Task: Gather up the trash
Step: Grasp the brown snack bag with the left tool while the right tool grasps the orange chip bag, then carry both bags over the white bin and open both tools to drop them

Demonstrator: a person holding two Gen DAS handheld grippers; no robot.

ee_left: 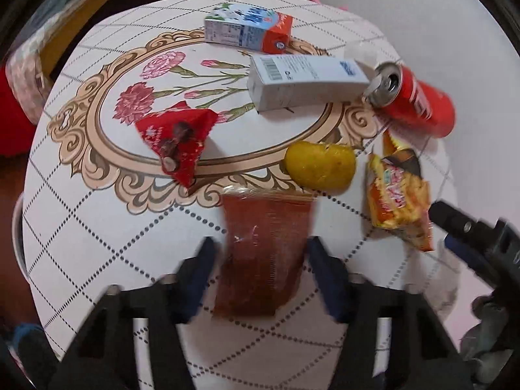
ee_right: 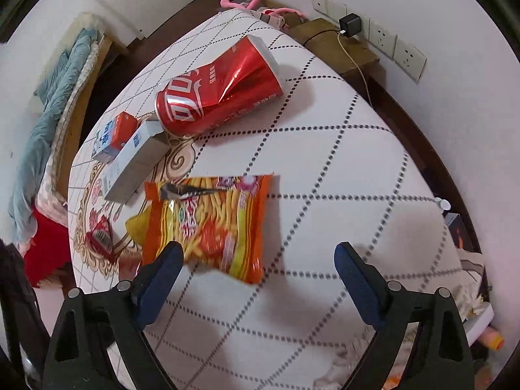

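Left wrist view: left tongs [ee_left: 260,253] point steeply down, straddling a reddish packet [ee_left: 265,253]; right tongs [ee_right: 258,260] gape over a noodle packet [ee_right: 208,224].

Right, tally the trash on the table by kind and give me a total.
Cartons: 2, milk carton and white box
Cans: 1, red can
Snack wrappers: 3, red wrapper, orange noodle packet, clear reddish packet
Fruit: 1, yellow fruit
Total: 7

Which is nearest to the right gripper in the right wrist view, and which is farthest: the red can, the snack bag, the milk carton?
From the right gripper:
1. snack bag, just ahead, by its left finger.
2. red can, lying beyond.
3. milk carton, far left.
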